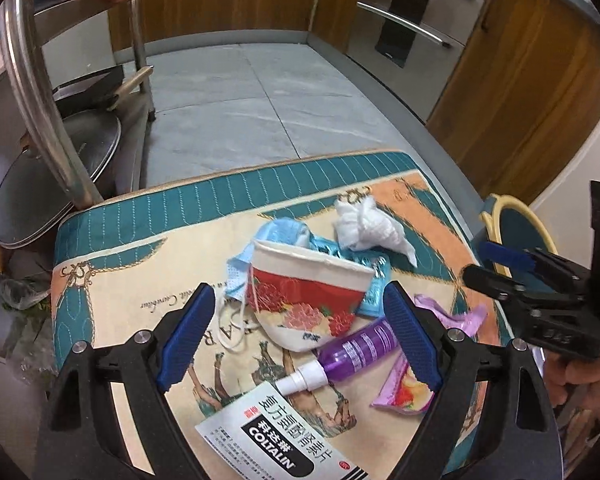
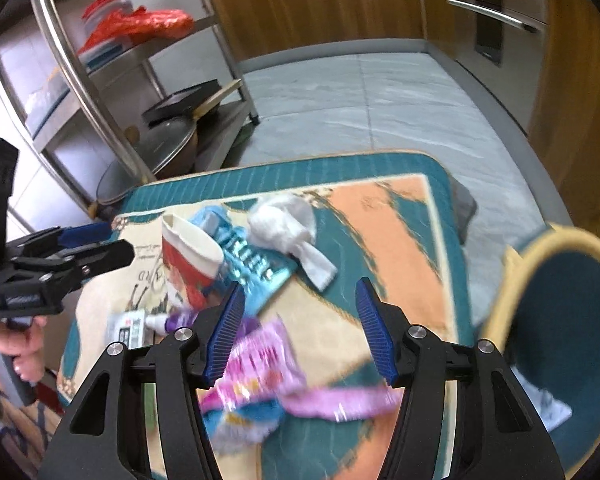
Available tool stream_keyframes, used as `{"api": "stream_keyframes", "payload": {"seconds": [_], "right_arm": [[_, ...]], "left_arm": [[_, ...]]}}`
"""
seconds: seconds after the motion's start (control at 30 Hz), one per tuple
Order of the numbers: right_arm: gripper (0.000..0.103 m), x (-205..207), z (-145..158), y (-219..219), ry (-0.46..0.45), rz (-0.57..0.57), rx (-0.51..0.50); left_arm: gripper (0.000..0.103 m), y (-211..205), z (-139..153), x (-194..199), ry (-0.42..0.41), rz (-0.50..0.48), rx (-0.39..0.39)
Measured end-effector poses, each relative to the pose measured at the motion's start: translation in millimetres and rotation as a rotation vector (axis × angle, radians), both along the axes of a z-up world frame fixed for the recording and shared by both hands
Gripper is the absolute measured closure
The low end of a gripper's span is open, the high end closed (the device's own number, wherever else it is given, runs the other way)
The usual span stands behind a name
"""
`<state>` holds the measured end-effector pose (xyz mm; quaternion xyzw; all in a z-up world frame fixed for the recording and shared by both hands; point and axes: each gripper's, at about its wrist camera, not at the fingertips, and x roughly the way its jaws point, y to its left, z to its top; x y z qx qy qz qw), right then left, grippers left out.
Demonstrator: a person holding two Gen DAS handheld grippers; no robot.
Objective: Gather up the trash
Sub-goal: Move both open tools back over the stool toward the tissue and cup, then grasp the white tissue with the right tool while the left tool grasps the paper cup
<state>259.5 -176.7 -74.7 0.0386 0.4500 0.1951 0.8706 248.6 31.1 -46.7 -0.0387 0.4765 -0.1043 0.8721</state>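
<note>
The left gripper (image 1: 298, 336) gapes wide and empty over the crushed paper cup (image 1: 308, 292), which lies just ahead between its pads, long axis crosswise. The right gripper (image 2: 300, 328), half open and empty, hovers above the pink wrapper (image 2: 260, 372), the bin (image 2: 560, 320) to its right.

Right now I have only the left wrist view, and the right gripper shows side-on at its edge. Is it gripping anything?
Observer: No. The right gripper is open over the pink wrapper, and the pads do not look pressed on it.
Operator: I see only a slice of the bin. Is it empty?
Observer: No. The bin stands off the right edge of the mat, and a white scrap lies inside it.
</note>
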Motion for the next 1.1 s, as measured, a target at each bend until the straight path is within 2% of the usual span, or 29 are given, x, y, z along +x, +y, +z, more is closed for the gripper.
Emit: {"api": "stream_keyframes", "payload": {"seconds": [0.2,0.43,0.5,0.57,0.6,0.67,0.73,0.83,0.93,1.07,1.1], "right_arm": [[0.048,39,-11,26,0.008,0.038,-0.026],[0.055,66,-32,46,0.046,0.067,-0.035],[0.06,68,-38,49,0.055,0.075,-0.042],[0.073,70,-43,49,0.066,0.078,-0.037],[0.076,69,-45,49,0.07,0.079,-0.033],[0.082,67,-43,48,0.06,0.083,-0.027],[0.084,63,-39,47,0.05,0.084,-0.015],[0.084,57,-29,44,0.028,0.078,0.001],[0.084,46,-17,39,0.002,0.075,0.014],[0.084,32,-3,31,-0.03,0.072,0.019],[0.084,29,0,29,-0.036,0.07,0.019]], "left_arm": [[0.018,6,-2,7,0.008,0.032,-0.022],[0.018,15,-5,20,0.032,0.09,-0.134],[0.018,15,-6,24,0.035,0.108,-0.157],[0.018,12,-7,29,0.04,0.114,-0.161],[0.019,10,-8,30,0.042,0.117,-0.163],[0.023,7,-11,36,0.05,0.133,-0.172],[0.031,6,-16,42,0.075,0.162,-0.191],[0.04,9,-27,49,0.121,0.215,-0.213],[0.045,13,-38,55,0.157,0.263,-0.234],[0.049,17,-50,58,0.187,0.305,-0.226],[0.053,17,-52,58,0.192,0.308,-0.217]]}}
